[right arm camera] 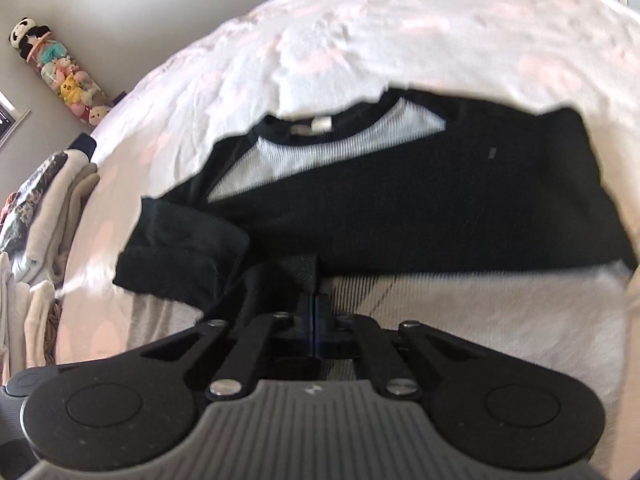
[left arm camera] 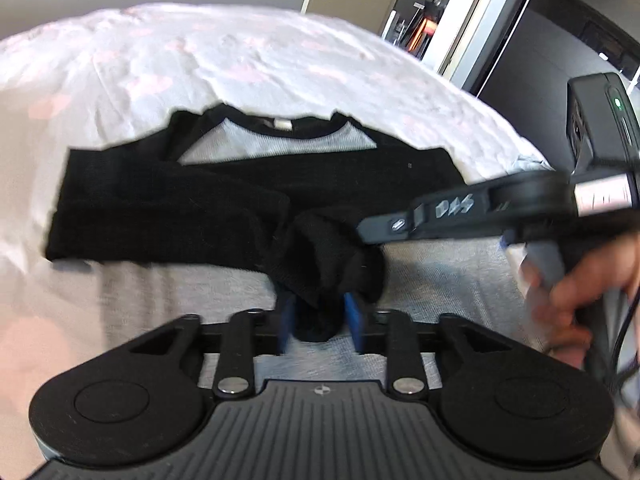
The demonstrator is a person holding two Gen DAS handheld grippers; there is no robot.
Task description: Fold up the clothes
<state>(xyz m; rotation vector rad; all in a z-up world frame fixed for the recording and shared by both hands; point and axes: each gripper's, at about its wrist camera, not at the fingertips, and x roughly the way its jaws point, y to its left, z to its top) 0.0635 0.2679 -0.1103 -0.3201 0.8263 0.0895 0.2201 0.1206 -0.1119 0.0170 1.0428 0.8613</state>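
Shirt: a black-and-grey raglan shirt [left arm camera: 248, 184] lies across the middle of both frames on the bed [left arm camera: 200, 60], collar toward the top, black sleeves folded over the grey chest.
Left claw: at lower centre of its frame, the left claw [left arm camera: 320, 316] has its blue pads pinching a bunched black sleeve end [left arm camera: 332, 264].
Right claw: the right claw [right arm camera: 316, 320] sits at lower centre of its frame, fingers pressed together on black sleeve fabric [right arm camera: 280, 276]; in the left view it reaches in from the right edge.
Bedding: white with faint pink blotches.
Background: stacked plush toys [right arm camera: 60, 68] at upper left; piled clothes [right arm camera: 44, 200] along the left edge.
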